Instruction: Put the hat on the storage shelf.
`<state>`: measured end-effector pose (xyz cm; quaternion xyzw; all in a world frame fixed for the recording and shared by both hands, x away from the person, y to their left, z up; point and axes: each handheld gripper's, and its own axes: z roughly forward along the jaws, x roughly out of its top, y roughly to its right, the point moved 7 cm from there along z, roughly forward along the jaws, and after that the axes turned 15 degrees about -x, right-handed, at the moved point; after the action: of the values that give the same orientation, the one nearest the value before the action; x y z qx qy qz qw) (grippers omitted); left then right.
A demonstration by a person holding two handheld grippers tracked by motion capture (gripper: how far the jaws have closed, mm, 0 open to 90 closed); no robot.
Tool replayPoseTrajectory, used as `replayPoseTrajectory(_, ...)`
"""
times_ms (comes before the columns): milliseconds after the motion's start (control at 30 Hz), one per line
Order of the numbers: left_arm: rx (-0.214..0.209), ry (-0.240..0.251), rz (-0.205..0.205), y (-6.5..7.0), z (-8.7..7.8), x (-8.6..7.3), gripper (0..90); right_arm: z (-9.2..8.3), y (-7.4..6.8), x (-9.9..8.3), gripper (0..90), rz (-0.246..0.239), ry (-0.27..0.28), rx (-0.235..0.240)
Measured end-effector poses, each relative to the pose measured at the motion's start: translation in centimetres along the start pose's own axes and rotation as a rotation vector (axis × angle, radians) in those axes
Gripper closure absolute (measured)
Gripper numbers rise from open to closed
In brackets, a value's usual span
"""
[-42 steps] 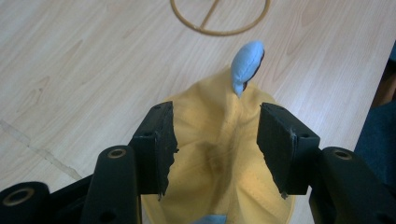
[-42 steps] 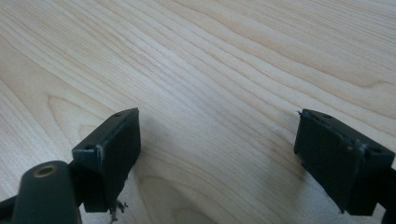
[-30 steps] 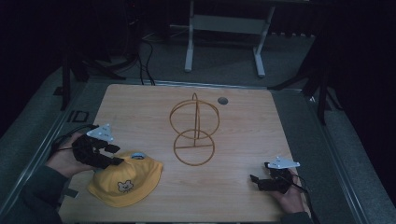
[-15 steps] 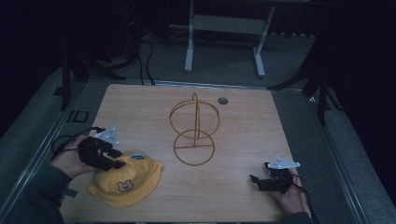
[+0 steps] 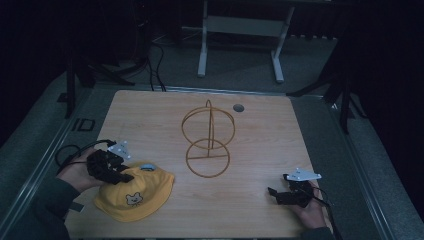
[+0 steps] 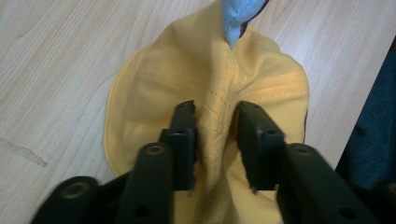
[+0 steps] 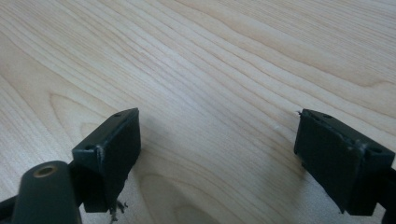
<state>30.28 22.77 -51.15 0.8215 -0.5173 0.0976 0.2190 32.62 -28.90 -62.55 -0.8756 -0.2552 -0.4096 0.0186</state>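
Yellow cap (image 5: 134, 197) lay at the near-left corner of the wooden table (image 5: 260, 130), crown up, small cartoon animal face on the side toward me, light blue tab (image 5: 147, 167) at its far edge. My left gripper (image 5: 111, 167) sat at the cap's left-far rim, hand (image 5: 75, 172) behind it, cable (image 5: 67, 152) looping off to the left. In the left gripper view the 2 black jaws had just been closing, and a raised fold of the cap (image 6: 219, 121) stood between them; pads looked pressed against that pinched ridge on both sides, fabric creased there. Same view: blue tab (image 6: 238, 18) at the top, past the fold, bare wood left of the cap, dark sleeve (image 6: 373, 140) at the right edge.

Right gripper (image 5: 285, 195) rested low over the near-right part of the table, well apart from the cap, hand (image 5: 307, 207) under it, grey plate (image 5: 303, 175) on top. In the right gripper view its jaws stood wide apart, nothing between them, just plain wood grain (image 7: 224, 93) below.

Gold wire stand (image 5: 207, 142) stood upright near table center: 2 crossed rings on top, flat ring base under it, between the 2 grippers and farther back. Small dark round disc (image 5: 238, 107) was set in the tabletop near the far edge, right of the stand. White frame legs (image 5: 240, 45) stood on the floor beyond the table.
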Motion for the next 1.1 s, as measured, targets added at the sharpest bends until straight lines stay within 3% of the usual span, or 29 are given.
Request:
replayPoseTrajectory(200,0.001,-0.015,0.014,0.2,-0.2,0.1,81.7,0.0,0.0,0.0,14.5,0.0,0.0,0.0)
replayPoseTrajectory(467,0.018,-0.014,0.024,0.3,-0.9,0.3,83.3,0.0,0.0,0.0,14.4,0.0,0.0,0.0)
replayPoseTrajectory(633,0.052,0.014,0.029,0.2,-2.0,0.6,83.7,0.0,0.0,0.0,14.4,0.0,0.0,0.0)
replayPoseTrajectory(1100,0.077,0.052,0.05,0.2,-4.1,1.5,83.7,0.0,0.0,0.0,14.4,0.0,0.0,0.0)
